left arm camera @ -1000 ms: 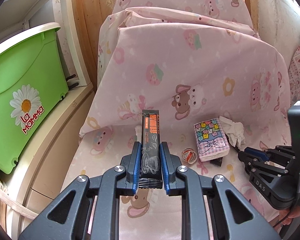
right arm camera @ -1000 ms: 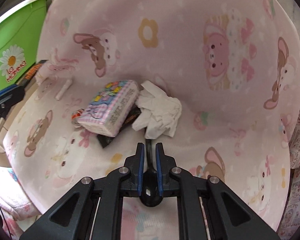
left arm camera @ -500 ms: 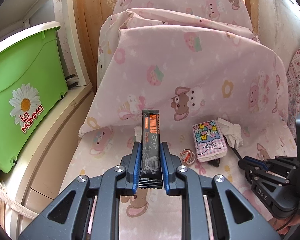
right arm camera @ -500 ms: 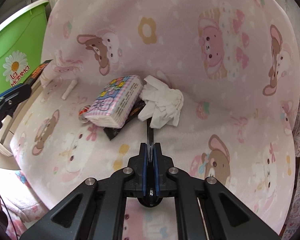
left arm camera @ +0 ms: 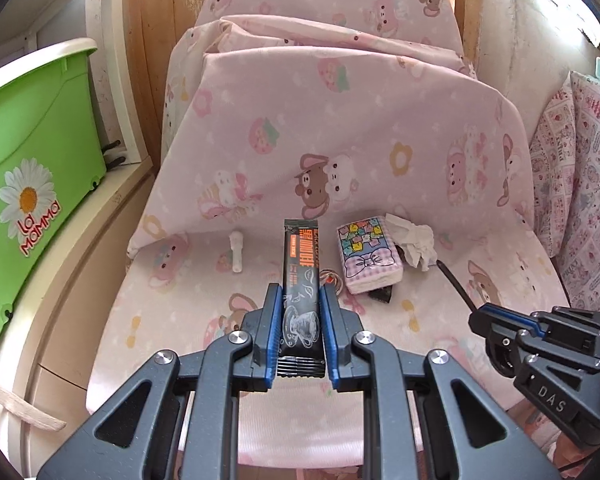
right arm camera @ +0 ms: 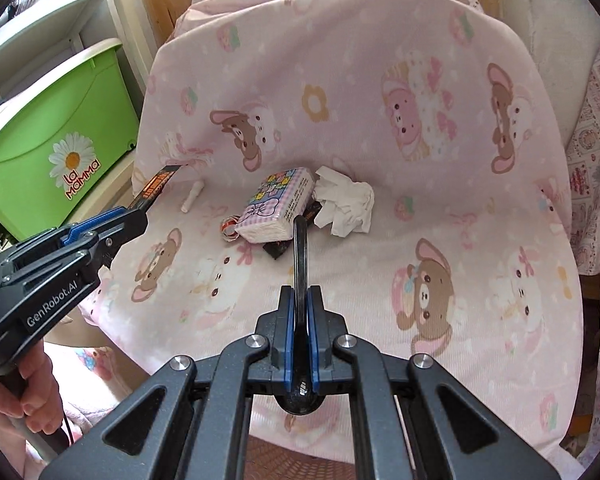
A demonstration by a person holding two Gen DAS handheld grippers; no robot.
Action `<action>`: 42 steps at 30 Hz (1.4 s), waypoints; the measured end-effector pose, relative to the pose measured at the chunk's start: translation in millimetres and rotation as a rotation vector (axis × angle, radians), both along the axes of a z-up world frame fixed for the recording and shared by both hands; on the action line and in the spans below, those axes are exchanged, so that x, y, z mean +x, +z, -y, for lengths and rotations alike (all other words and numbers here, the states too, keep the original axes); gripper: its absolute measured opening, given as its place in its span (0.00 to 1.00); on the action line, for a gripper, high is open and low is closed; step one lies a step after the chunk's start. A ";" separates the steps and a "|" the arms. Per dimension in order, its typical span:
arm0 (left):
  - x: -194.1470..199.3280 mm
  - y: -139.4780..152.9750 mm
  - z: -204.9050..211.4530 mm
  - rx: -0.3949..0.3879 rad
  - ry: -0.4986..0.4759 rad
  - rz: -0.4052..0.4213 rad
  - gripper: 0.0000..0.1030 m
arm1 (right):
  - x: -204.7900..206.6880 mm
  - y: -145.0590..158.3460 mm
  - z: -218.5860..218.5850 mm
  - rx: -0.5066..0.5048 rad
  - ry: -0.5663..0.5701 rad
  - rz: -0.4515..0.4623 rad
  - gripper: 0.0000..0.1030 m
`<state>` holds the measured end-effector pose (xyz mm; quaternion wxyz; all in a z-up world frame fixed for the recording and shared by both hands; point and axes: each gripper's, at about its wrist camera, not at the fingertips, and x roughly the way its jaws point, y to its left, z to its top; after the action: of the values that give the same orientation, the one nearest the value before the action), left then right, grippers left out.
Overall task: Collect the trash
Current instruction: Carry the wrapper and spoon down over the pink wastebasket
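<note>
Right wrist view: right tool (right arm camera: 300, 296) clenched on a thin black stick-like item (right arm camera: 300, 248), jaws pressed nearly together on it. What it is exactly I can't tell; a rounded black end bulges below the pads. Its long axis runs straight ahead along the fingers, and its free tip points at the trash cluster on the pink cartoon-print cushion (right arm camera: 440, 240).

That cluster lies ahead of the right tool and slightly left:
- tissue pack (right arm camera: 276, 204), lying flat with its long axis angled away toward the upper right
- crumpled white tissue (right arm camera: 346, 200), touching the pack's right side
- dark wrapper (right arm camera: 278, 249), poking out from under the pack's near edge
- small red-and-white scrap (right arm camera: 229, 229), just beside the pack's left corner
- small white tube-like piece (right arm camera: 192, 196), apart to the left near the cushion fold

Left wrist view: left tool (left arm camera: 300, 320) grasping a black coffee stick sachet (left arm camera: 301, 272) by its lower half. The sachet stands roughly upright between the pads, long axis along the fingers, top end free. From this side the cluster lies ahead and to the right, the white tube ahead and slightly left.

Judgement:
- The right tool looks nearer to the tissue and pack; the left looks nearer to the white tube.
- Both tools are full, so each must drop its load before taking more.
- The green bin (right arm camera: 64, 136) stands off to the left, on the left tool's side. Whether it's the trash bin I can't tell.
</note>
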<state>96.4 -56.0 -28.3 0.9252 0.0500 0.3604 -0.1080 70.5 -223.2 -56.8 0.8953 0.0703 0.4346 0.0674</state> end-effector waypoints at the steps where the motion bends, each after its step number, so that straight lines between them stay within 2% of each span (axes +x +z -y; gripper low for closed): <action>1: -3.9 1.6 1.0 0.019 0.000 0.017 0.18 | -4.0 0.9 0.0 0.009 -0.007 0.001 0.07; 4: -17.2 6.6 3.4 0.075 0.001 0.078 0.18 | -18.8 5.0 5.3 0.028 -0.022 0.003 0.07; 7: -27.5 8.0 0.6 0.070 0.015 0.088 0.18 | -32.4 8.1 4.1 0.021 -0.029 0.015 0.07; 10: -39.5 1.3 2.6 0.039 -0.004 0.048 0.18 | -44.1 8.2 -1.1 0.012 -0.027 0.022 0.07; 14: -59.7 -10.4 14.4 0.043 -0.061 0.006 0.18 | -61.6 7.2 -7.8 0.010 -0.011 0.023 0.07; 21: -89.9 -22.0 5.6 -0.020 -0.005 -0.040 0.18 | -92.8 4.2 -15.5 0.038 0.002 0.008 0.07; 26: -103.7 -22.8 -3.2 -0.071 -0.022 -0.078 0.18 | -113.3 2.7 -20.5 0.046 0.017 0.005 0.07; 31: -107.8 -24.4 -4.0 -0.117 -0.069 -0.150 0.18 | -123.3 -10.8 -23.7 0.062 0.016 -0.051 0.07; 35: -111.7 -27.9 0.3 -0.104 -0.079 -0.162 0.18 | -126.5 -18.8 -25.9 0.042 0.017 -0.087 0.07; 37: -115.0 -28.4 3.7 -0.093 -0.091 -0.157 0.18 | -125.8 -27.3 -27.6 0.024 0.025 -0.134 0.07; 42: -120.8 -39.0 18.0 -0.054 -0.148 -0.203 0.18 | -124.2 -46.2 -22.8 0.053 0.009 -0.219 0.07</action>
<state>-24.4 -74.0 -67.3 0.8744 0.0402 0.4446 -0.1901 -53.7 -200.4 -103.0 0.8401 0.0992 0.5280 0.0748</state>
